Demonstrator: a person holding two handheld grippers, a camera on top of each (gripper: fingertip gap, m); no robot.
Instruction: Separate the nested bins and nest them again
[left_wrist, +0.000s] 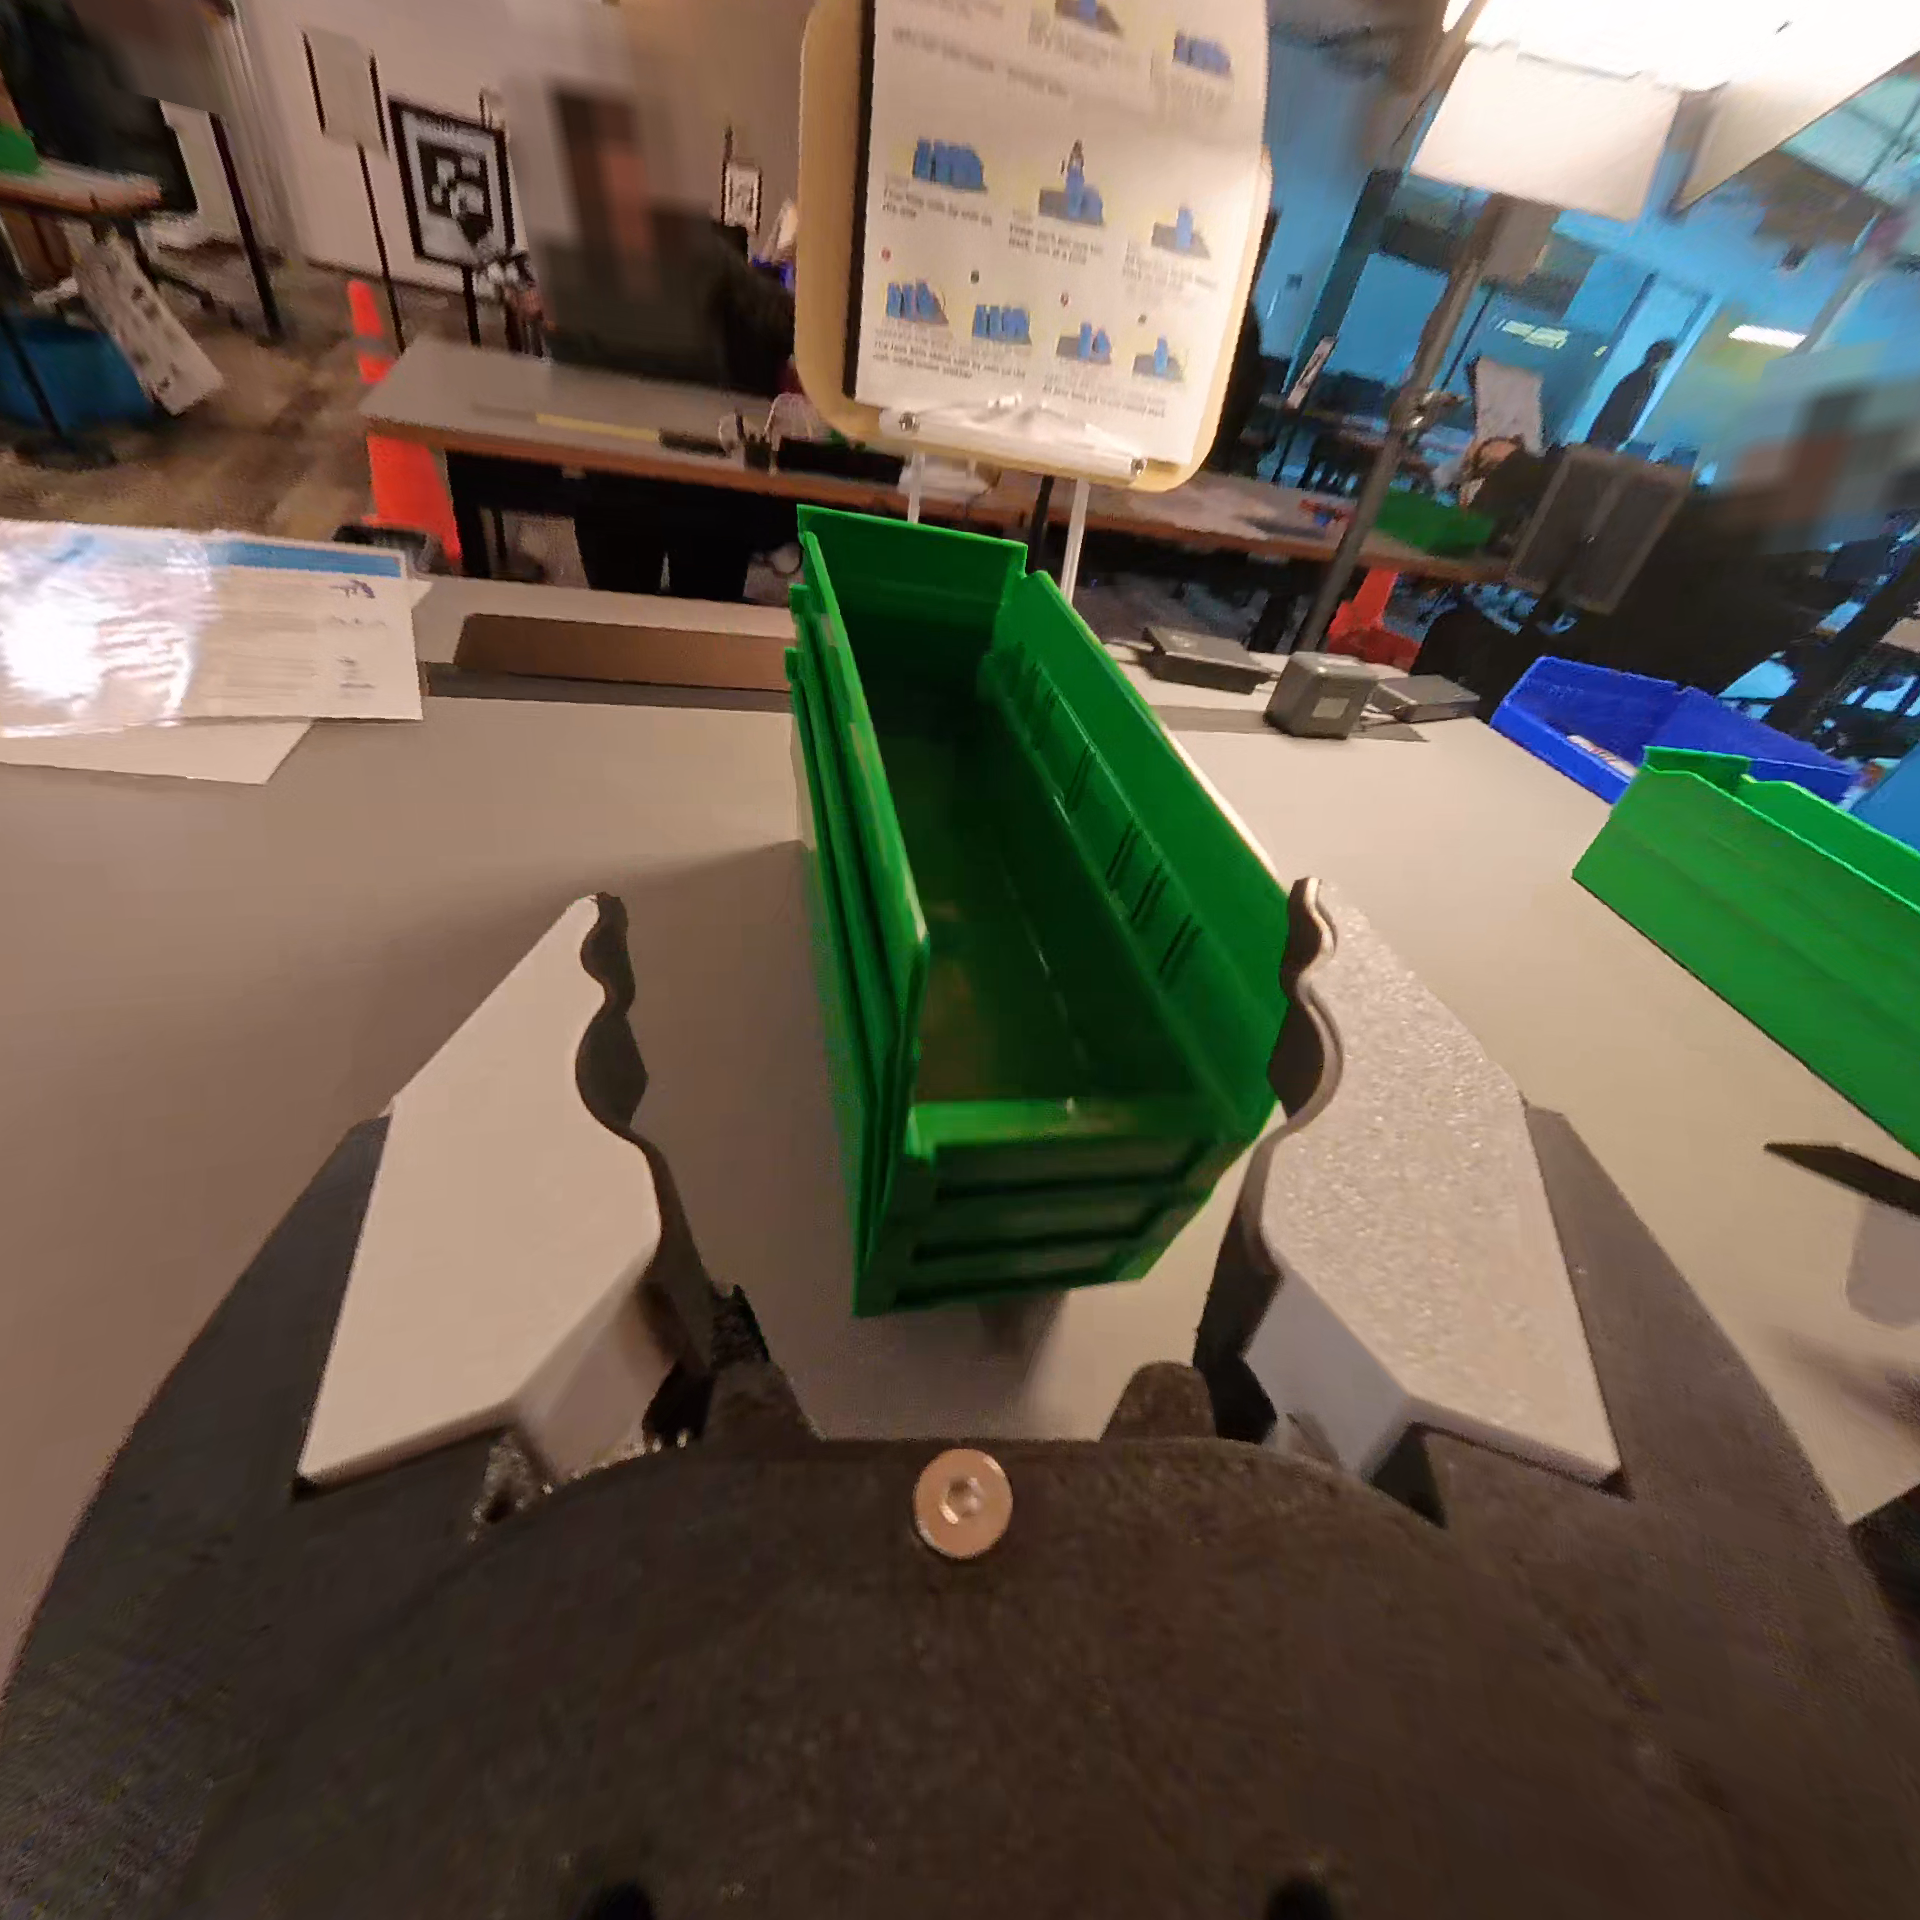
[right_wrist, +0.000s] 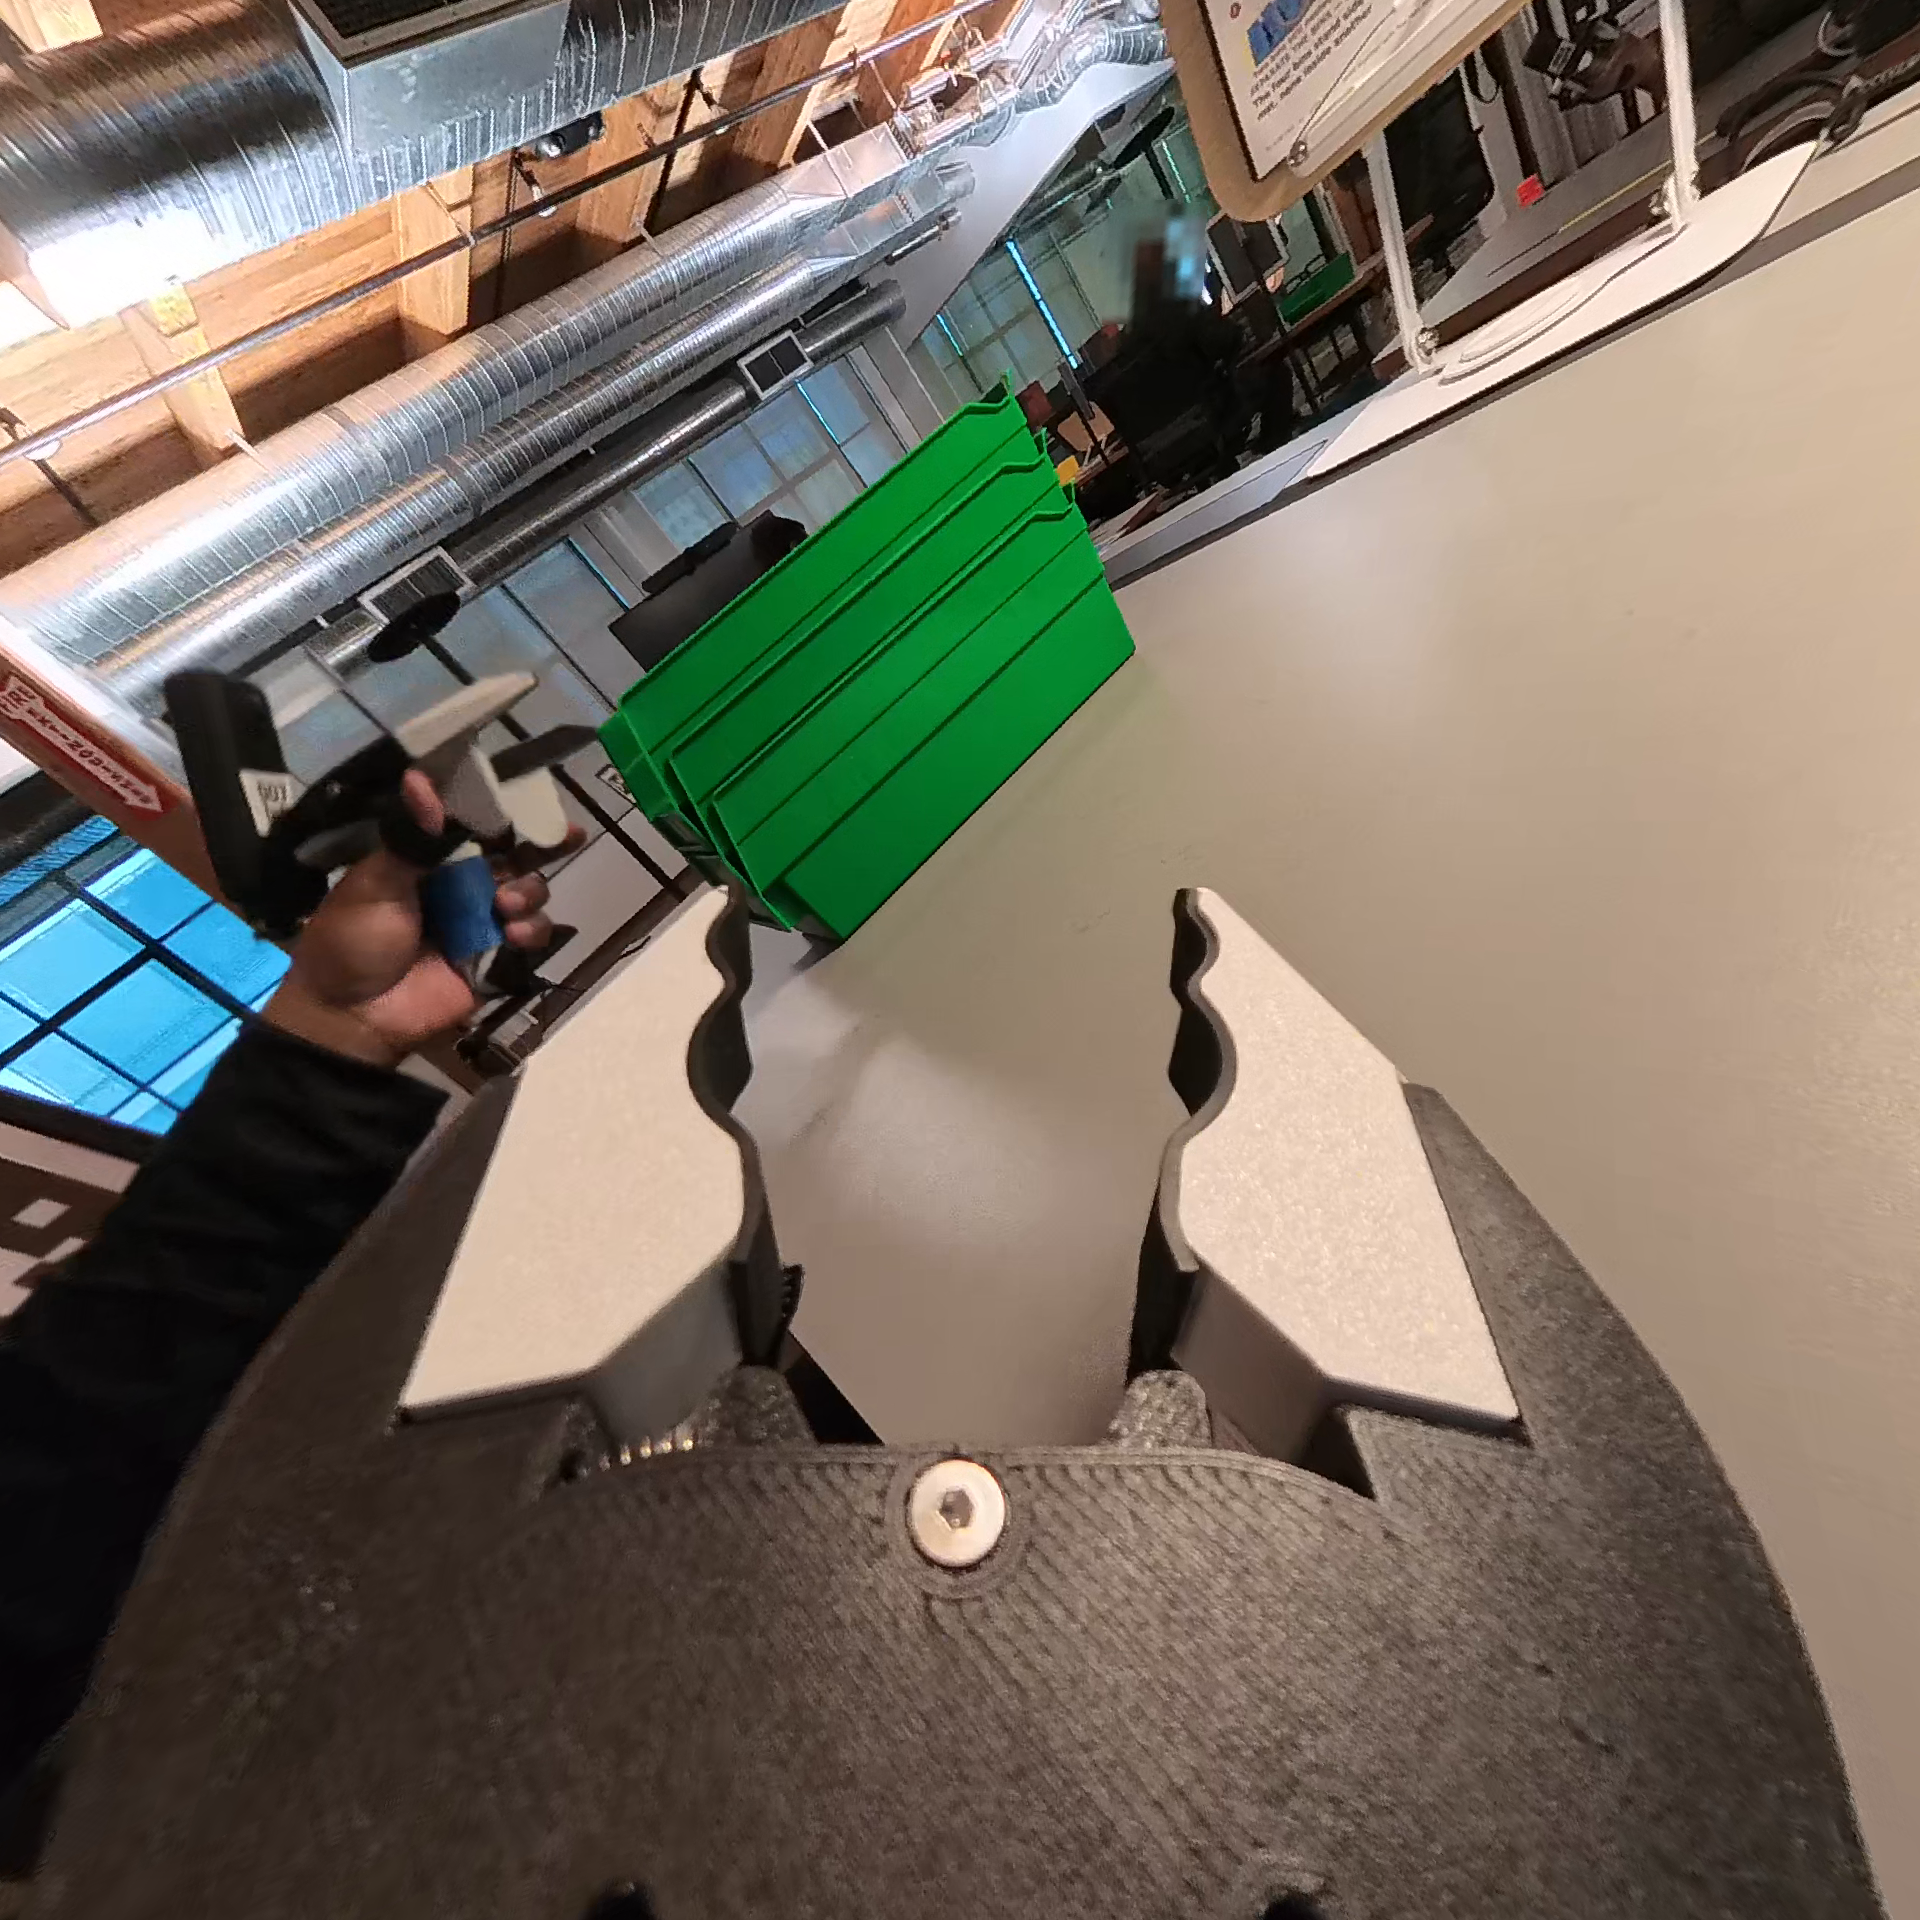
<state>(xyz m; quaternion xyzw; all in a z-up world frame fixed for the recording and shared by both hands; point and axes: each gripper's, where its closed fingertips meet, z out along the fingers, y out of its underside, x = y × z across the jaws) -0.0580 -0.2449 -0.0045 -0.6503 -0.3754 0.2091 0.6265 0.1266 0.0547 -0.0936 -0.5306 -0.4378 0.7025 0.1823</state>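
Observation:
A stack of several nested green bins (left_wrist: 997, 935) stands on the grey table (left_wrist: 312, 883), its short end facing my left gripper (left_wrist: 956, 909). The left gripper is wide open. The stack shows between its fingertips, with the right pad (left_wrist: 1304, 997) close to the stack's right wall and the left pad far from it. In the right wrist view the stack (right_wrist: 883, 675) stands ahead and to the left of my right gripper (right_wrist: 961, 914), which is open and empty over bare table. That view also shows the left gripper (right_wrist: 488, 748), held by a hand, just short of the stack's end. Another green bin (left_wrist: 1766, 935) lies at the right.
An instruction board on a stand (left_wrist: 1039, 229) rises behind the stack. A laminated sheet (left_wrist: 197, 644) lies at the far left, with a cardboard strip (left_wrist: 623, 649) beside it. Small grey devices (left_wrist: 1320, 696) and a blue bin (left_wrist: 1621, 727) sit at the far right.

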